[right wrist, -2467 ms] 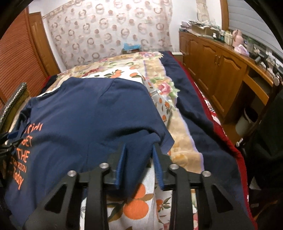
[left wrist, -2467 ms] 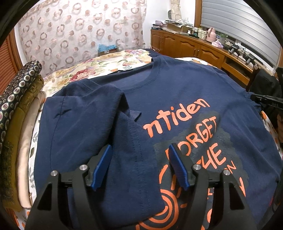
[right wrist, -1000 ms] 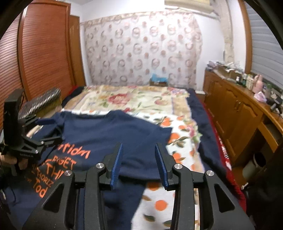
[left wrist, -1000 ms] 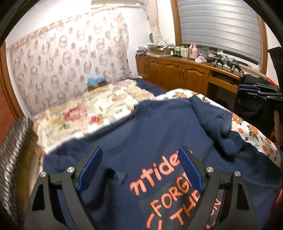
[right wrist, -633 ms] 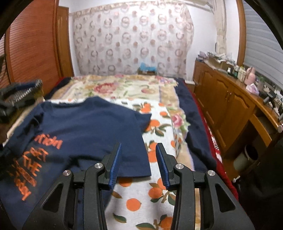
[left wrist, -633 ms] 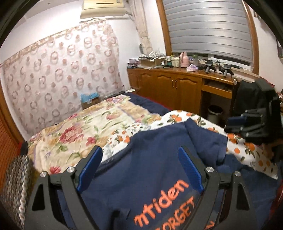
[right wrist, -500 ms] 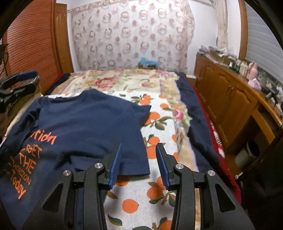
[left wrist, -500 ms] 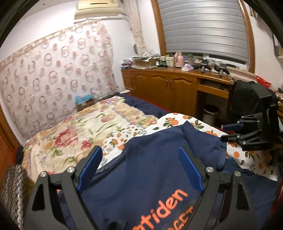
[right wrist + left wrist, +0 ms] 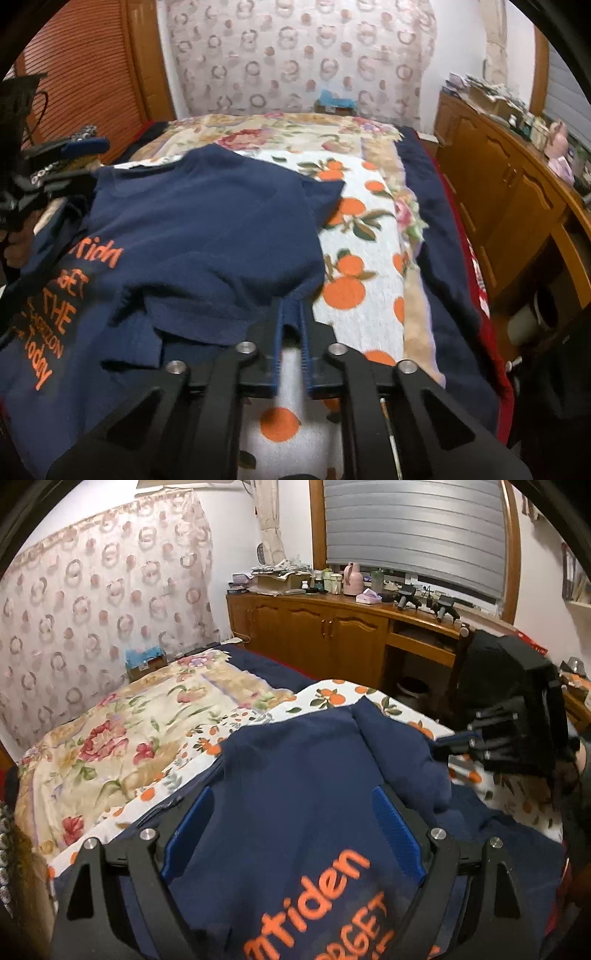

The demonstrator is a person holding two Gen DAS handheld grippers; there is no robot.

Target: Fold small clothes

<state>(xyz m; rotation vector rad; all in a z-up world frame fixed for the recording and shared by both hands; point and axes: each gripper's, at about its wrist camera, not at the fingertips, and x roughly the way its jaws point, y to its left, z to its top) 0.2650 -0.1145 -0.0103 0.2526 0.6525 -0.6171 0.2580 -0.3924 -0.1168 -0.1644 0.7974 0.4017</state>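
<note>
A navy T-shirt (image 9: 207, 221) with orange lettering lies spread on the bed, over an orange-print sheet (image 9: 354, 284) and a floral cover (image 9: 122, 731). The right gripper (image 9: 291, 314) has its blue fingers (image 9: 279, 325) pinched together on the edge of the shirt's sleeve, near the bed's side. The left gripper (image 9: 291, 827) hovers above the printed chest with its fingers (image 9: 397, 830) spread wide, holding nothing. A wooden sideboard (image 9: 332, 635) stands beside the bed

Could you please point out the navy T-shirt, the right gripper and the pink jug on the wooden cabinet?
navy T-shirt (image 9: 207, 221): right wrist view, plain fabric of the chest.
right gripper (image 9: 291, 314): right wrist view, between the jaws' tips, closed on the shirt's edge.
pink jug (image 9: 352, 579): left wrist view, its body.
</note>
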